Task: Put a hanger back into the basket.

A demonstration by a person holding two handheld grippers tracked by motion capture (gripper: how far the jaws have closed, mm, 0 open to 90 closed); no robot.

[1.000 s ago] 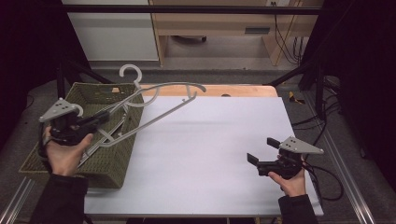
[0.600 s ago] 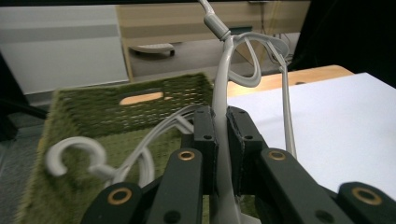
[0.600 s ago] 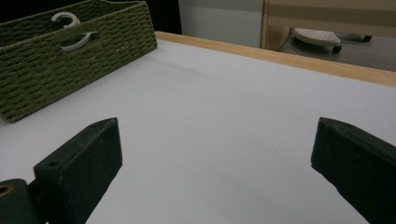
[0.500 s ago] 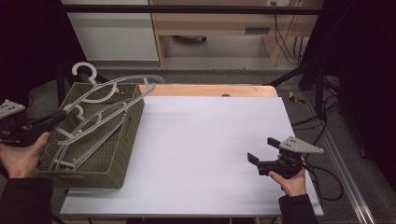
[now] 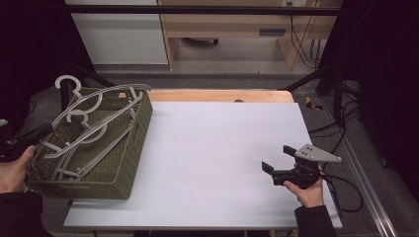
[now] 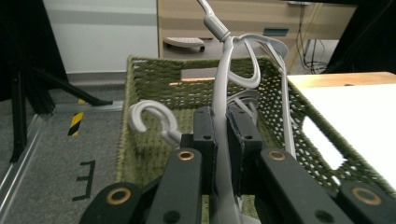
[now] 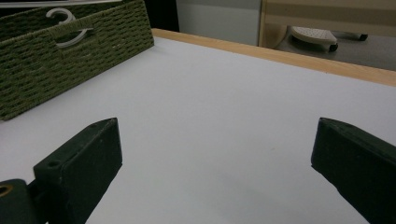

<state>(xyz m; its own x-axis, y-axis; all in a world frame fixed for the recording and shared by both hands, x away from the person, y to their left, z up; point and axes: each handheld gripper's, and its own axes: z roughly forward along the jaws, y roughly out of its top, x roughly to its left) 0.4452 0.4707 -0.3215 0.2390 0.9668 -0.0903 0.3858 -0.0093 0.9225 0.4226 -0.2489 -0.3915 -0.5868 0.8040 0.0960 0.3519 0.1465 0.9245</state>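
A: Where is the left gripper [image 5: 29, 137]?

B: At the far left edge of the high view, level with the middle of the frame, its black jaws pointing right toward the green woven basket [image 5: 126, 163]. The person's left hand [image 5: 14, 170] holds it from below.

A: And its jaws?

B: Pinched on a grey plastic hanger [image 6: 223, 140]. In the left gripper view the two pads sit close together at lower centre with the hanger's thin bar clamped between them; the bar runs up to the top of the frame.

A: Where do the hangers lie?

B: Several grey ones are piled in the basket at the left of the high view, partly resting on its rim. One hook [image 5: 66, 82] sticks out above the basket's upper left corner. In the left gripper view another hook [image 6: 149, 119] curls at left of centre, just beside the left pad.

A: The basket itself?

B: It sits over the left edge of the white bench [image 5: 222, 158].

A: The right gripper [image 5: 277, 168]?

B: Lower right of the high view, held low over the bench, well apart from the basket. Its jaws are spread wide, with bare bench between them in the right gripper view.
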